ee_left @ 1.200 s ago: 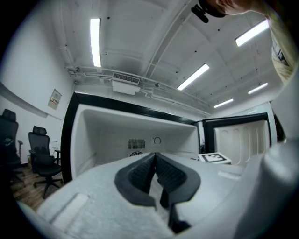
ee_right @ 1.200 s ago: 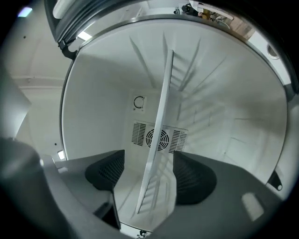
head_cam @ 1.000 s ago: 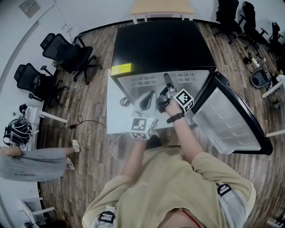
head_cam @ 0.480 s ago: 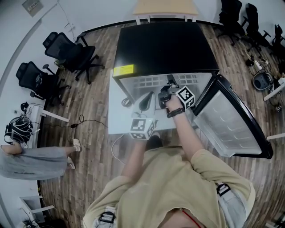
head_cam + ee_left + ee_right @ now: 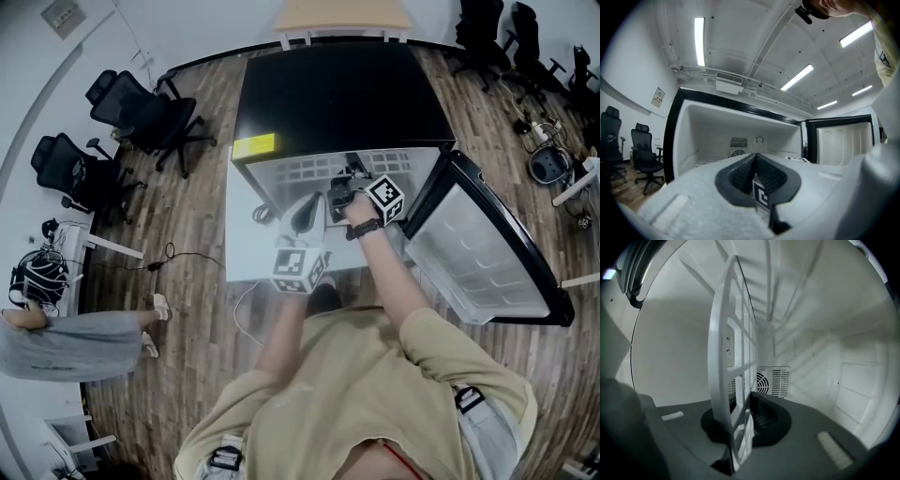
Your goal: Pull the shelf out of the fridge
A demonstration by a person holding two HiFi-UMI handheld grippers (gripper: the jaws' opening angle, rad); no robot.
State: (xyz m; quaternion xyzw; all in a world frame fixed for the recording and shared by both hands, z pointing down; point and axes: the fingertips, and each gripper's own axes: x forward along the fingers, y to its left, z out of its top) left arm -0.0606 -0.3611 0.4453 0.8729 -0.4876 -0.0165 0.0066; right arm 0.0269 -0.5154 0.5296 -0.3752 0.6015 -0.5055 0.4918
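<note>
In the right gripper view, the white grid shelf (image 5: 733,357) is standing between the jaws of the right gripper (image 5: 746,401), which have just been closing on it. Its near edge is sinking out of sight into the dark pocket between them, and above them it is running off the top edge. In the head view, the shelf's rear, beyond those jaws, is lying hidden under the black fridge top (image 5: 342,94). In the left gripper view, right of the left gripper (image 5: 756,159) jaws, a blurred pale mass (image 5: 881,183) is covering part of the open white-lined fridge door (image 5: 843,140).
</note>
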